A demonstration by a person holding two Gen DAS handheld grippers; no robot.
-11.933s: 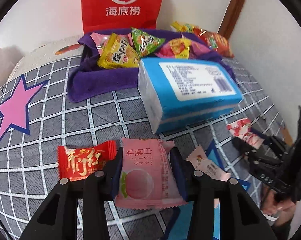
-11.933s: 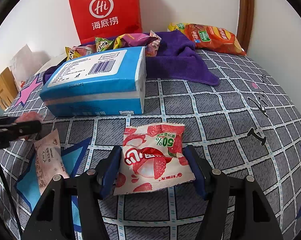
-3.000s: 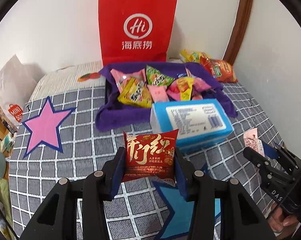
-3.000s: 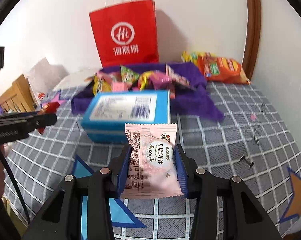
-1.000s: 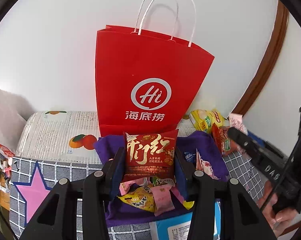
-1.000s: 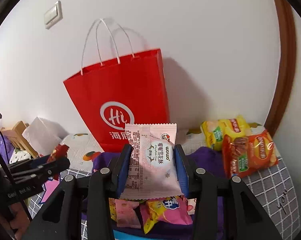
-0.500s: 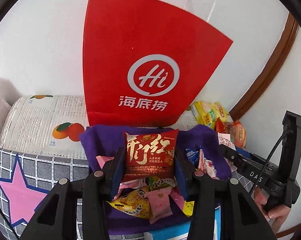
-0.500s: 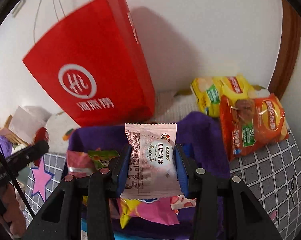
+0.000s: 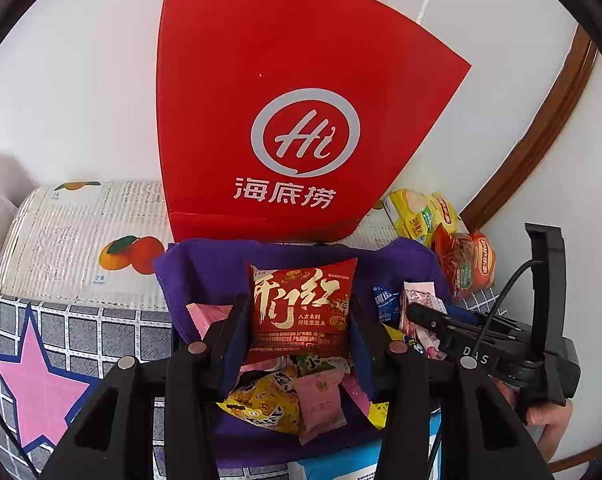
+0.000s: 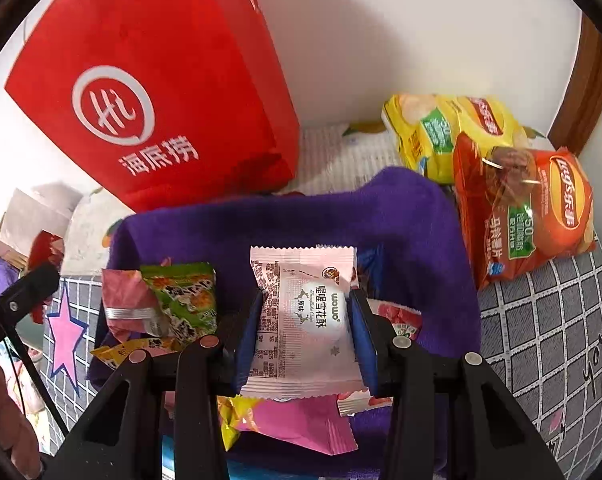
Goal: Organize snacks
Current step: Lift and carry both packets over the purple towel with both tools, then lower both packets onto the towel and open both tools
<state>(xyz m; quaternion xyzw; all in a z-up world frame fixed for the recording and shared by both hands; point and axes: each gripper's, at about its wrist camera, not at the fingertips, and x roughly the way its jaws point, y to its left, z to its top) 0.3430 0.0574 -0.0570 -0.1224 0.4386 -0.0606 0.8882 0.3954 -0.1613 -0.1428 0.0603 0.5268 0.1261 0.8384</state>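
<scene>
My left gripper (image 9: 299, 316) is shut on a red snack packet with gold characters (image 9: 301, 312) and holds it above the purple-cloth-lined tray (image 9: 205, 272), which holds several small snack packets (image 9: 285, 400). My right gripper (image 10: 305, 320) is shut on a pale pink nougat packet (image 10: 305, 320) over the same tray (image 10: 413, 216). The right gripper also shows in the left wrist view (image 9: 417, 314), at the tray's right side with the pink packet in it. The left gripper's tip shows at the left edge of the right wrist view (image 10: 33, 284).
A red paper bag (image 9: 285, 120) stands against the wall behind the tray. Yellow and orange chip bags (image 10: 521, 196) lie to the tray's right. A blue tissue pack (image 9: 341, 464) lies in front of it. The grey checked cover has a pink star (image 9: 33, 384).
Both grippers have come lower and closer over the tray with their packets still held. The red bag looms larger in both views.
</scene>
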